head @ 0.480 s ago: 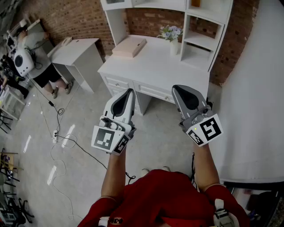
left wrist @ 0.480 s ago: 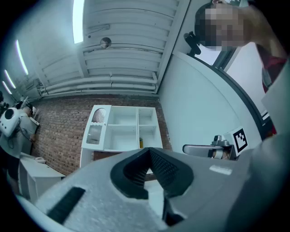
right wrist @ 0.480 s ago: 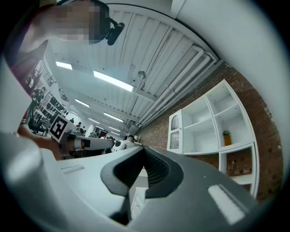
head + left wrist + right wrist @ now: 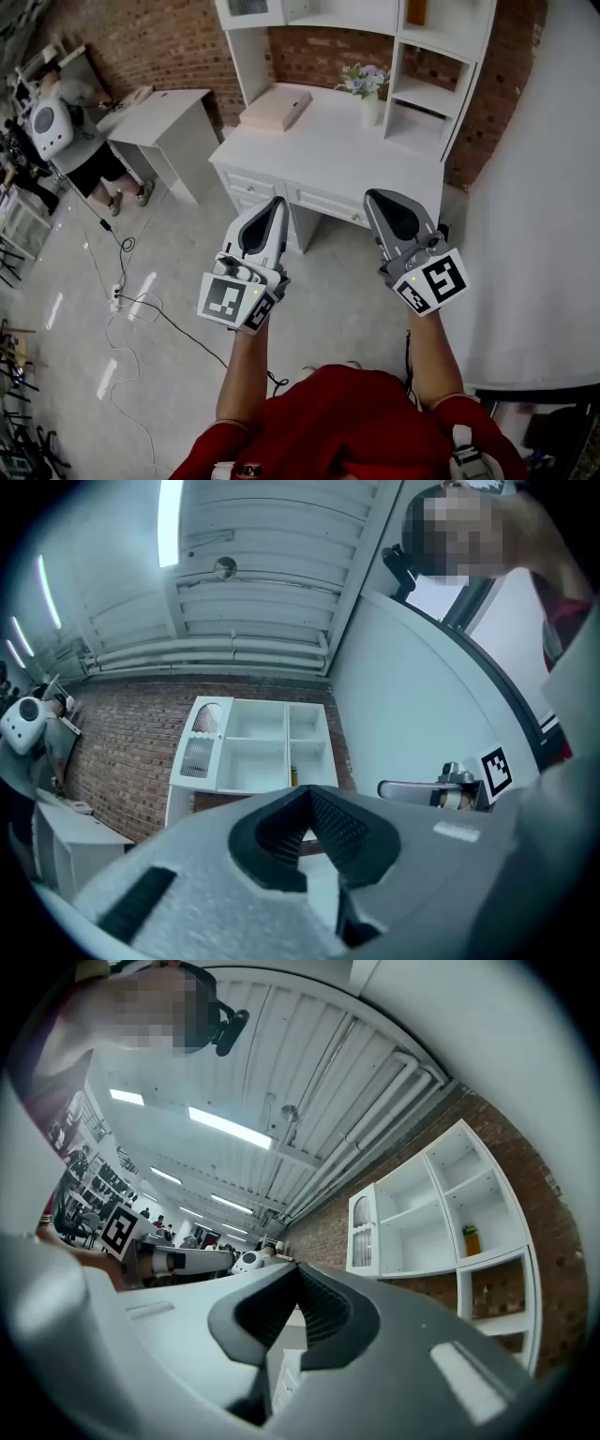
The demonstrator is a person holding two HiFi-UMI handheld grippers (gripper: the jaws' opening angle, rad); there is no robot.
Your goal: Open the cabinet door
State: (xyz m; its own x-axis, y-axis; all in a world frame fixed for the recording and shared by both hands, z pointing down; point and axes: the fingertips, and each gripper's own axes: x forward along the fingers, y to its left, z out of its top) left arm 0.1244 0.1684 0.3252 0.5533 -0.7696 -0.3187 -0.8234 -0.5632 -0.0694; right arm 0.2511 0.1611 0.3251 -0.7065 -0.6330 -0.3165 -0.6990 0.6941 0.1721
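A white desk with a shelf hutch [image 4: 328, 141] stands against the brick wall ahead. The hutch's upper-left compartment has a closed white cabinet door with an arched ribbed glass pane [image 4: 247, 8], also seen in the left gripper view [image 4: 198, 742] and the right gripper view [image 4: 362, 1232]. My left gripper [image 4: 277, 201] and right gripper [image 4: 372, 195] are held side by side over the floor, short of the desk front and well away from the door. The jaws of both grippers [image 4: 307, 795] [image 4: 298, 1270] are shut, with nothing between them.
A pink box [image 4: 275, 108] and a vase of flowers [image 4: 368, 94] sit on the desktop. A small white table [image 4: 169, 112] and a person [image 4: 80, 122] are at the left. Cables [image 4: 131, 300] trail over the floor. A white partition [image 4: 534, 187] rises on the right.
The desk sits slightly lower in the head view. Both grippers keep about the same place and stay shut.
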